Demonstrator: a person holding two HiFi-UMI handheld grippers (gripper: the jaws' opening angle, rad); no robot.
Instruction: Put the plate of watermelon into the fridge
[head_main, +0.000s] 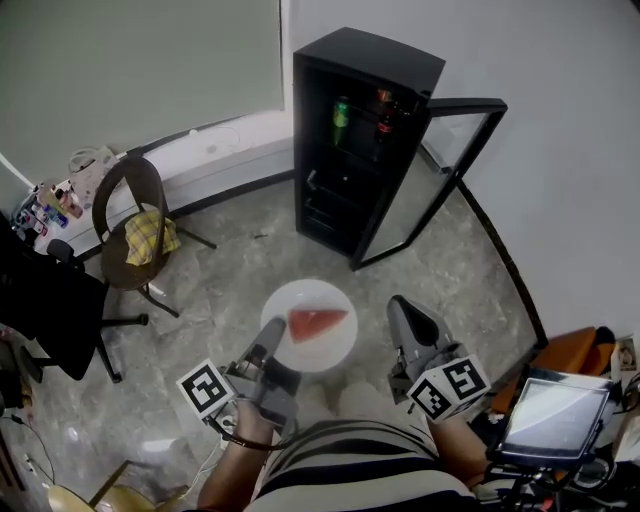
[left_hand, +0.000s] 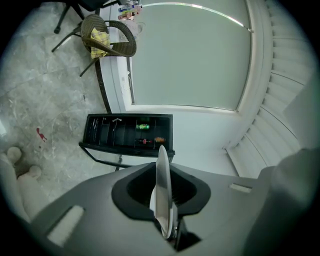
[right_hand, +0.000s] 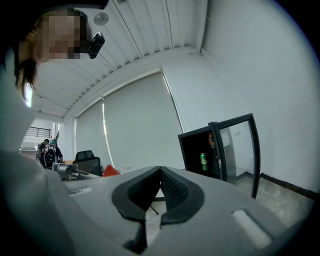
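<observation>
The left gripper (head_main: 272, 335) clamps the plate (head_main: 335, 350) of watermelon (head_main: 317, 323) by its near rim, facing the open fridge (head_main: 360, 140) ahead. The right gripper (head_main: 405, 315) is closed on nothing.

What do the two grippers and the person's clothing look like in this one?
The left gripper and right gripper are both grey, with black padded jaws. Each carries a white cube printed with black square markers at its rear. The person wears a black-and-white striped shirt.
</observation>
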